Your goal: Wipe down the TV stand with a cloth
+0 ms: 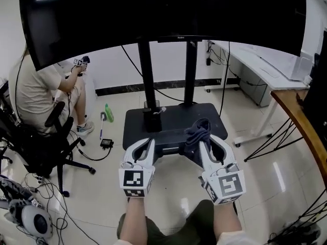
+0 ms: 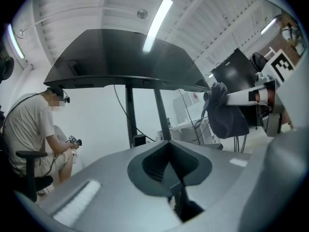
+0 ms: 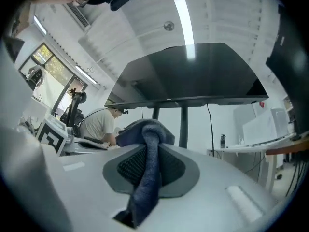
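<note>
A dark TV stand base (image 1: 173,120) sits on the floor under two black posts (image 1: 147,75) that carry a big black screen (image 1: 163,14). My right gripper (image 1: 203,137) is shut on a dark blue cloth (image 1: 197,131), held above the base's front right part. In the right gripper view the cloth (image 3: 147,170) hangs pinched between the jaws. My left gripper (image 1: 147,147) hovers by the base's front left edge, jaws shut with nothing in them. From the left gripper view the cloth (image 2: 226,114) shows off to the right.
A seated person (image 1: 38,93) on a black office chair (image 1: 43,147) is at the left, with cables (image 1: 30,188) on the floor. A green bottle (image 1: 108,112) stands left of the base. White desk (image 1: 265,68) and a wooden table edge (image 1: 299,119) lie to the right.
</note>
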